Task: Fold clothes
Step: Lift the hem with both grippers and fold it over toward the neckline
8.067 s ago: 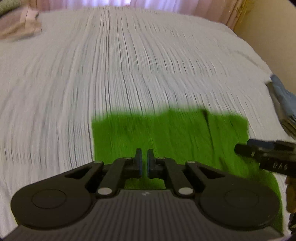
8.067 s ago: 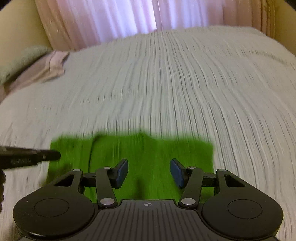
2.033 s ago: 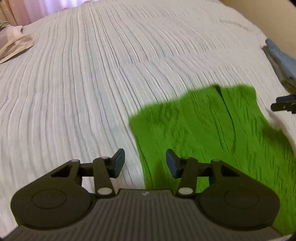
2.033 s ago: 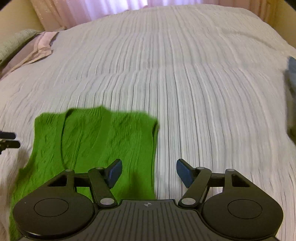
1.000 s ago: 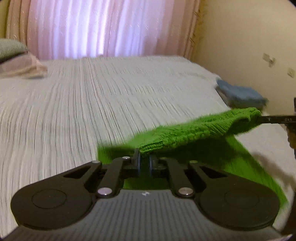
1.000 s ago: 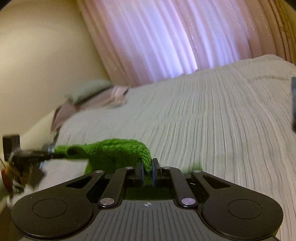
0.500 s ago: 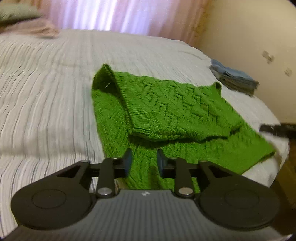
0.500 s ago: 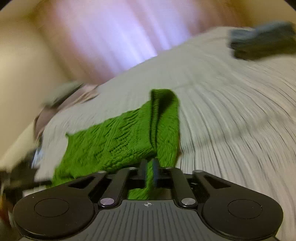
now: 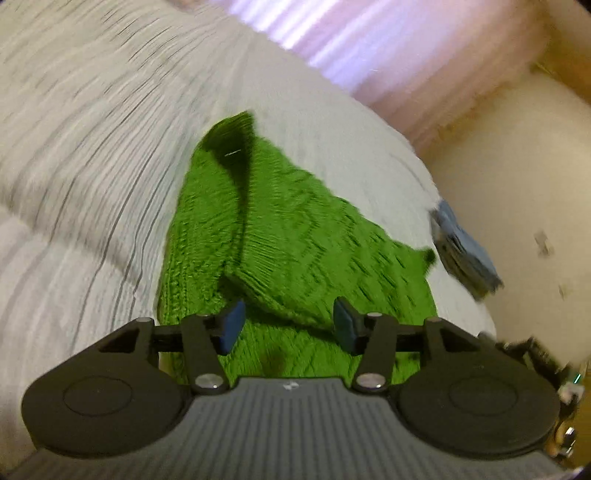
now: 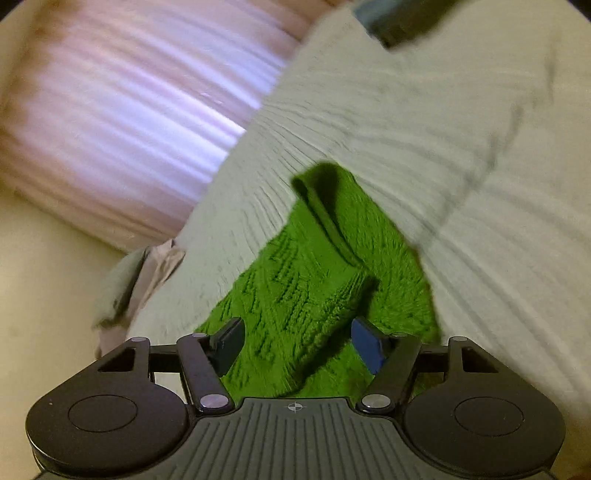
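One green sweater [image 9: 295,236] lies on the white ribbed bedspread [image 9: 85,155], folded over itself so that an upper layer with a knitted zigzag pattern covers part of the lower layer. The left gripper [image 9: 288,323] hangs just above the near part of the sweater with its two blue-padded fingers spread apart and nothing between them; the edge of the folded upper layer runs across just ahead of the fingertips. The far corner of the sweater stands up a little, with a dark shadowed pocket under the fold.

Ahead and to the right of the left gripper, one small stack of blue folded clothes [image 9: 465,254] sits near the edge of the bed, apart from the sweater. Beyond the bed hangs a pink curtain [image 9: 362,48], lit from behind, and a cream wall [image 9: 524,184] rises to the right. At the far right edge of the left wrist view a blurred dark shape shows; what it is cannot be told.

The right gripper [image 10: 299,343] also hangs over the sweater [image 10: 317,280], its fingers wide apart and empty, with the ribbed hem of the upper layer lying just ahead between them. To its left, at the bed's edge, lies one pile of grey and pale pink cloth [image 10: 136,284]. The blue stack [image 10: 399,18] appears blurred at the far top. Both views are smeared by motion.
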